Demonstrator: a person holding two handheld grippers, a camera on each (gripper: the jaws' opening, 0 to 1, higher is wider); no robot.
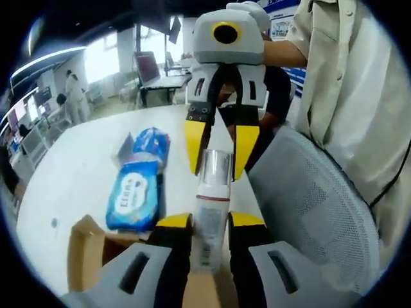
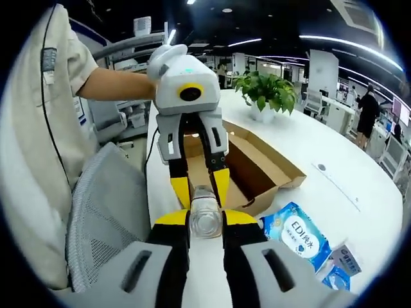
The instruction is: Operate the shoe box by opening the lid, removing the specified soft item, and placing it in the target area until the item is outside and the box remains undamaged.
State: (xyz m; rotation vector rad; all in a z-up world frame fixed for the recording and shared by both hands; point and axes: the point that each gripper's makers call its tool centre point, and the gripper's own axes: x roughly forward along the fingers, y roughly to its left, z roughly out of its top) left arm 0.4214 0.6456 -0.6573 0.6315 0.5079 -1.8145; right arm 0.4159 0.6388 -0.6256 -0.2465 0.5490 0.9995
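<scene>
White tabletop [image 2: 359, 173] carries the open box [image 2: 257, 168]; both grippers' jaws clench one bottle [image 1: 210, 215], left gripper [image 1: 210, 221] low, right gripper [image 2: 205, 221] at its cap, long axis running between them.

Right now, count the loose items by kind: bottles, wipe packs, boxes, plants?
Clear plastic bottle with white label: 1, between both grippers' jaws
Blue wet-wipe packs: 2, large, small
Open brown cardboard shoe box: 1
Green potted plant: 1
Total: 5
</scene>
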